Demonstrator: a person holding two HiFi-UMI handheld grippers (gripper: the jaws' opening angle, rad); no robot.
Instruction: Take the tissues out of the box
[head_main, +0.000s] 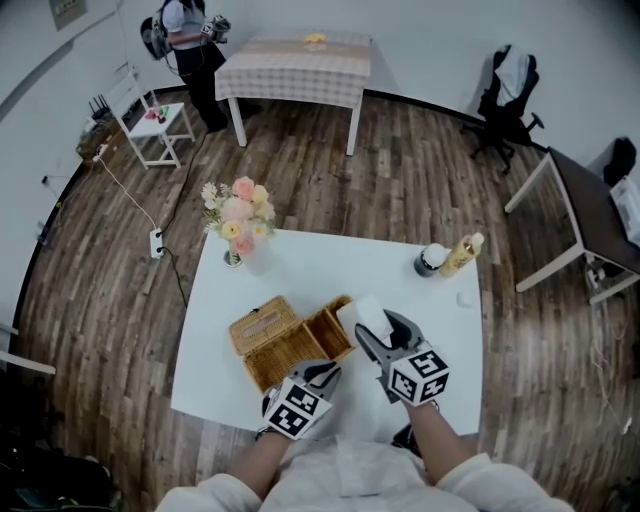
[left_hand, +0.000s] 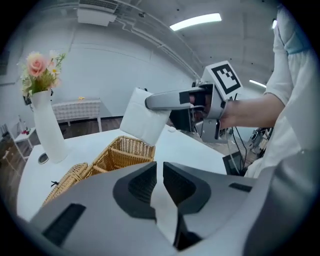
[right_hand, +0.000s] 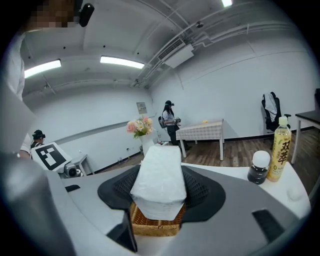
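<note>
The white table (head_main: 300, 262) carries an open wicker box (head_main: 272, 345) near its front edge. The right gripper (head_main: 383, 332) has its jaws spread wide and clamped on the white tissue pack (right_hand: 157, 182), which it holds above the box. The left gripper (left_hand: 159, 186) has its jaws drawn almost together, with only a thin white sliver showing between them.

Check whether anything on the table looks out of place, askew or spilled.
Nothing looks spilled or damaged. The box sits skewed to the edges of the table, with its lid flipped open beside it. The tissue pack hangs tilted above it in the right gripper. The vase and bottle stand upright.
</note>
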